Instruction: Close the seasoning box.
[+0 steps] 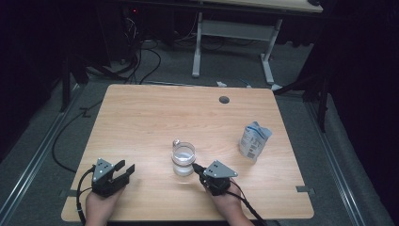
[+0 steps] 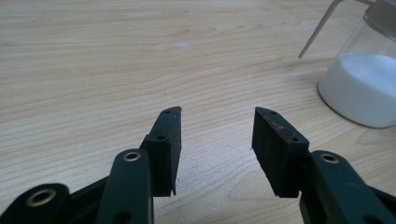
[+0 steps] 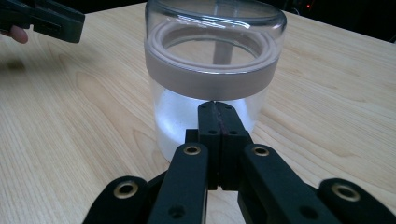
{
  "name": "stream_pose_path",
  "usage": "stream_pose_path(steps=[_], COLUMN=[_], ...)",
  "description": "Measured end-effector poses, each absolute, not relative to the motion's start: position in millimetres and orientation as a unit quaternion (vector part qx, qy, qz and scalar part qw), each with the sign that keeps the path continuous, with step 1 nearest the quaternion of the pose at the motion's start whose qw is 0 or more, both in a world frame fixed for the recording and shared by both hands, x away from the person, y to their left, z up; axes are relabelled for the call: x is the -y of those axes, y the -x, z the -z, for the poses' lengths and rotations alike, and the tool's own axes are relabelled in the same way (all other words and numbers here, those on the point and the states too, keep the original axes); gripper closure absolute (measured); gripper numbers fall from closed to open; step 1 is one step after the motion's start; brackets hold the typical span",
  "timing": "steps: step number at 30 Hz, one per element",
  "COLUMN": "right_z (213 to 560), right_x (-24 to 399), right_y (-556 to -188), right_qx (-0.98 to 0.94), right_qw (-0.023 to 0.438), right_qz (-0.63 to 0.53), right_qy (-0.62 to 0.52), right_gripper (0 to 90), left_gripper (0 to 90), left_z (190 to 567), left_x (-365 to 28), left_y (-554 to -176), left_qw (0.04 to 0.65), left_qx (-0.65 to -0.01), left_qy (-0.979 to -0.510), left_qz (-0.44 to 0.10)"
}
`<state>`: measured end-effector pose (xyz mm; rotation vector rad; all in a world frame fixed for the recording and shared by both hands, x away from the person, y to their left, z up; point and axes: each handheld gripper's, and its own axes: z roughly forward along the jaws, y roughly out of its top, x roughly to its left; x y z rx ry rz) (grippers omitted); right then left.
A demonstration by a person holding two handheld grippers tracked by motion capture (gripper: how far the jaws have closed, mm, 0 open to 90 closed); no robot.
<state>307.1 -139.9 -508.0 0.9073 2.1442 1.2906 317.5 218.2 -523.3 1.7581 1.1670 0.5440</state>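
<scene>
A clear glass jar (image 1: 183, 159) with a lid and white powder inside stands near the front middle of the wooden table (image 1: 141, 117). My right gripper (image 1: 195, 167) is shut with nothing between its jaws, its tips right at the jar's near side (image 3: 215, 105). The jar (image 3: 212, 70) looms just beyond the jaws in the right gripper view. My left gripper (image 1: 126, 170) sits at the front left, open and empty (image 2: 217, 135), pointing across bare wood. The jar (image 2: 362, 84) stands to its right in the left gripper view.
A white and blue pouch (image 1: 254, 140) stands at the right of the table. A round cable hole (image 1: 224, 100) lies near the far edge. Another desk's legs (image 1: 197, 47) and cables (image 1: 136, 56) are on the floor beyond.
</scene>
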Motion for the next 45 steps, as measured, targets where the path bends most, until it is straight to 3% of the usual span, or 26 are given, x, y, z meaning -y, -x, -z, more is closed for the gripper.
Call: stream_pose_path(steps=[27, 45], right_z=[510.3, 516.9], right_x=[89.3, 174.2], right_y=[-321.3, -311.0], right_qx=[-0.79, -0.775], right_qw=[0.209, 0.246], right_qz=[-0.491, -0.457], right_qy=[-0.302, -0.36], right_gripper=[90.0, 89.8], left_gripper=[53.7, 55.2], left_z=[523.8, 525.4], left_x=[-220.1, -218.6], left_y=[-315.8, -315.7], left_qw=[0.464, 0.46], left_qx=[-0.476, -0.477], left_qy=[-0.714, -0.716], left_qz=[-0.219, -0.219])
